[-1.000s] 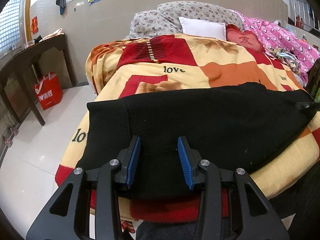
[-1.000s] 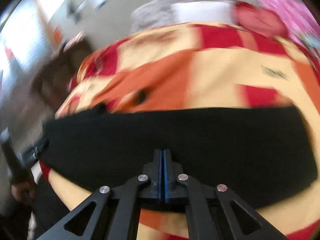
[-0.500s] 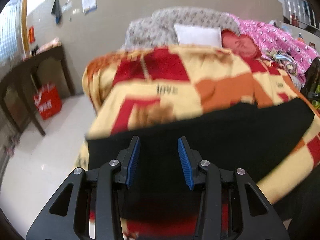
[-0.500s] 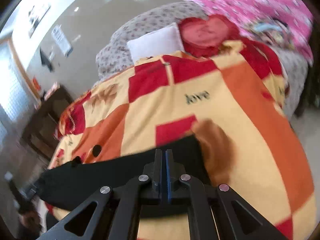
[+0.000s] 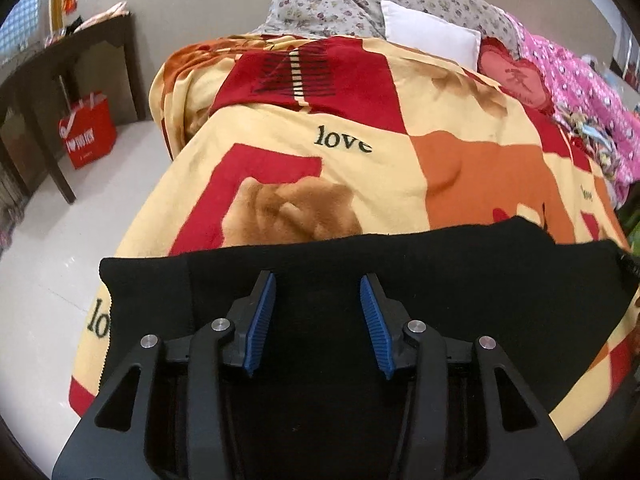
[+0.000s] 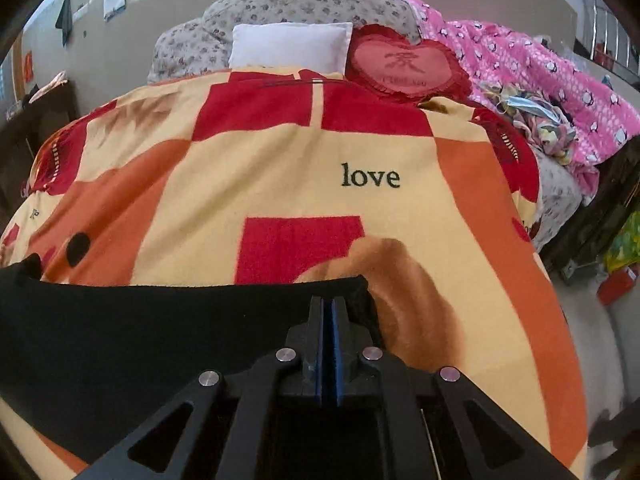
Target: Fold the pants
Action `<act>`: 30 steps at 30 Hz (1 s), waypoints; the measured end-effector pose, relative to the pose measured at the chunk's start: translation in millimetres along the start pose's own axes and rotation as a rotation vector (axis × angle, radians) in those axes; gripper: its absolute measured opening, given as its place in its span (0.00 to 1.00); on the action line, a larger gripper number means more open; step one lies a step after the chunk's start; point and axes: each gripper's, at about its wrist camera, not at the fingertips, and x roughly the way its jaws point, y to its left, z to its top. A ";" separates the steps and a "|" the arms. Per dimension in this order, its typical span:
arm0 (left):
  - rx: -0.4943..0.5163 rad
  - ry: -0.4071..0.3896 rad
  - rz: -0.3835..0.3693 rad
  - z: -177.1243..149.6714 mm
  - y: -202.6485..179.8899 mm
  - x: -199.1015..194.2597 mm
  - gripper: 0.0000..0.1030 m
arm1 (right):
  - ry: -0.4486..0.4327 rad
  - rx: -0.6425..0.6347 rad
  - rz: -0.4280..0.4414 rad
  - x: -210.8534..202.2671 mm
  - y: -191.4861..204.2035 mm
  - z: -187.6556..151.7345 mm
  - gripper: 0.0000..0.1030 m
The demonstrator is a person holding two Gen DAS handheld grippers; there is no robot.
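Note:
The black pants (image 5: pixel 460 280) lie folded in a wide band across the near end of the bed. My left gripper (image 5: pixel 318 300) hovers over their left part. Its blue pads (image 5: pixel 262 316) stand apart and are opening, with only flat cloth below them and nothing pressed between. In the right wrist view the pants (image 6: pixel 160 328) end just past my right gripper (image 6: pixel 329 308). That gripper is shut, its pads together at the cloth's right edge, pinching it. Its dark tip (image 5: pixel 629 265) shows at the pants' far right corner in the left wrist view.
A yellow, red and orange blanket (image 6: pixel 280 168) with "love" printed on it covers the bed. At the head are a white pillow (image 6: pixel 288 46), a red heart cushion (image 6: pixel 404 62) and pink bedding (image 6: pixel 540 80). On the left stand a dark wooden table (image 5: pixel 60 68) and a red bag (image 5: pixel 90 132) on the floor.
The left gripper has drawn back over the pants and its pads stand a little wider. The right gripper's view has swung from the middle of the pants to their right end; it stays shut.

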 end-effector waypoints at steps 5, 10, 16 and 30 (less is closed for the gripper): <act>0.018 -0.141 -0.029 -12.0 -35.1 -44.7 0.43 | 0.027 0.088 0.071 -13.4 -14.1 0.2 0.03; 0.151 -0.088 -0.094 -37.1 -101.2 -29.1 0.45 | -0.027 -0.027 0.178 -54.6 53.4 -8.1 0.03; 0.132 -0.105 -0.005 -52.1 -120.2 -13.9 0.58 | 0.003 -0.228 0.169 -51.5 130.4 -46.0 0.07; 0.111 -0.089 -0.019 -51.4 -116.9 -10.2 0.61 | -0.131 -0.189 0.167 -51.8 128.1 -59.6 0.12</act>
